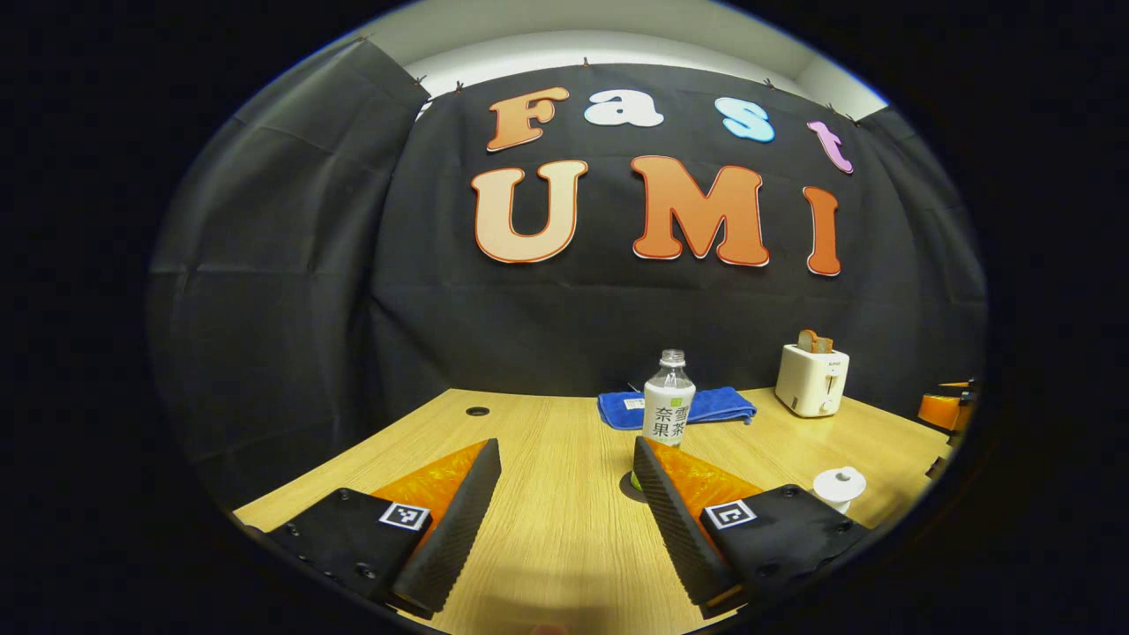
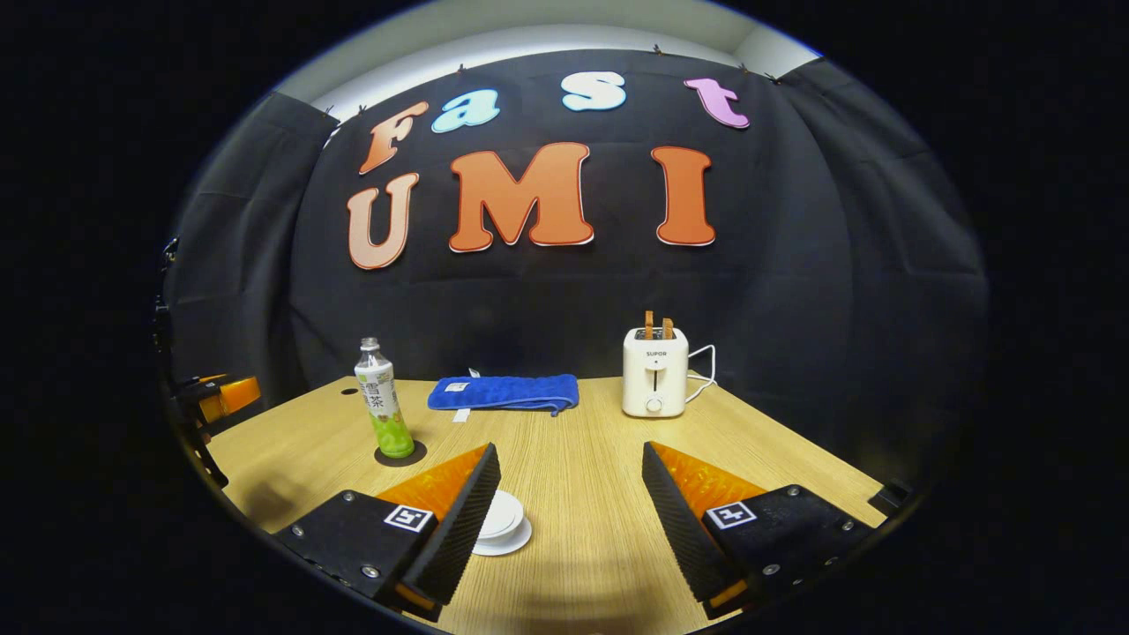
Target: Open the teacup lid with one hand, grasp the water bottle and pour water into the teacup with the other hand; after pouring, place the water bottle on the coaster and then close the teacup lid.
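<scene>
The wooden table (image 2: 582, 494) is seen stretching ahead of both grippers, with a white toaster (image 2: 654, 372) and a folded blue towel (image 2: 504, 392) set along its far edge. The water bottle (image 2: 383, 399) is seen standing upright, its long axis vertical, on a dark round coaster (image 2: 400, 455). The lidded teacup (image 2: 501, 520) is set low on the table, just beside the inner face of the right gripper's left finger and partly hidden by it.

In the left gripper view, the bottle (image 1: 669, 399) is found almost straight ahead, just past the tip of the right-hand finger, while the teacup (image 1: 840, 487) lies off to the right.

The left gripper (image 1: 566, 459) is held wide open with nothing between its 2 fingers. The right gripper (image 2: 571, 463) is likewise spread wide and empty.

The bottle is judged nearer the left gripper's line of approach, and the teacup lid nearer the right gripper, a little left of its centre.
</scene>
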A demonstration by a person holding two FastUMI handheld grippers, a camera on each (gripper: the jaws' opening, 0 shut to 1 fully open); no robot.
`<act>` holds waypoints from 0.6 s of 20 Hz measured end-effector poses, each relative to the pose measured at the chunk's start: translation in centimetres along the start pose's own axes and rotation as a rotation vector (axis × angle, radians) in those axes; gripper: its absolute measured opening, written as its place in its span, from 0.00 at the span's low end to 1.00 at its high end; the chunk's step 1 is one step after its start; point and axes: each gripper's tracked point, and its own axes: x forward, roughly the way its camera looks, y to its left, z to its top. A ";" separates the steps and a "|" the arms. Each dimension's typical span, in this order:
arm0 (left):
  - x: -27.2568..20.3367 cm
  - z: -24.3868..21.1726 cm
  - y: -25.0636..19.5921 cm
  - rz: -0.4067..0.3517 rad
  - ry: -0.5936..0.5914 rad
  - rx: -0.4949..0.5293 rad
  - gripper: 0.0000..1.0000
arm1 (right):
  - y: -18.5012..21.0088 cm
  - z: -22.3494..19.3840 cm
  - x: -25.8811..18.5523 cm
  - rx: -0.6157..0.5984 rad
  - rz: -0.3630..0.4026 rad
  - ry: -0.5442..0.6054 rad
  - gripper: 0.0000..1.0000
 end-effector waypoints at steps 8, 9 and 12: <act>0.1 0.4 -0.2 -0.002 -0.003 -0.017 0.98 | -0.5 0.0 -0.1 0.007 -0.009 0.000 0.96; 0.0 0.5 -0.1 0.000 -0.006 -0.015 0.98 | -0.5 0.0 0.0 0.007 -0.008 -0.001 0.96; -0.1 0.6 0.1 0.007 -0.010 -0.012 0.98 | -0.3 -0.3 0.1 0.009 -0.003 0.003 0.96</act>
